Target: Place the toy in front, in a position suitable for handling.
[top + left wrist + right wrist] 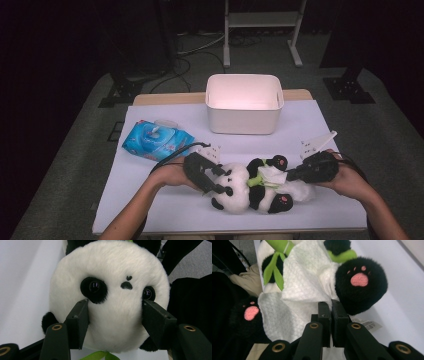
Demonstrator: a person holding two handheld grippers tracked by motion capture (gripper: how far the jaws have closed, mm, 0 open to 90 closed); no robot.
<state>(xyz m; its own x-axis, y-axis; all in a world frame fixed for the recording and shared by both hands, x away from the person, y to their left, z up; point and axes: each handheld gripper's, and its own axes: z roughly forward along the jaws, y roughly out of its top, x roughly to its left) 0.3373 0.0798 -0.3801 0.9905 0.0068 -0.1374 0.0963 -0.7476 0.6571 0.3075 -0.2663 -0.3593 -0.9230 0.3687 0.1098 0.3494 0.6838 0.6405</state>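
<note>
A black-and-white plush panda [245,190] lies on its back near the front of the white table [150,200], its head to the left. My left gripper [222,181] is shut on the panda's head [112,277]; the pads [80,320] press into the fur on both sides of the face. My right gripper [290,175] is shut on a white wipe [272,175] that lies over the panda's belly. In the right gripper view the jaws [331,307] stand together, pinching the wipe [304,282] beside a black paw with a pink pad [359,290].
A white open bin [244,120] stands behind the panda at the middle back of the table. A blue pack of wet wipes [156,140] lies at the left. The table's front edge is just below the panda.
</note>
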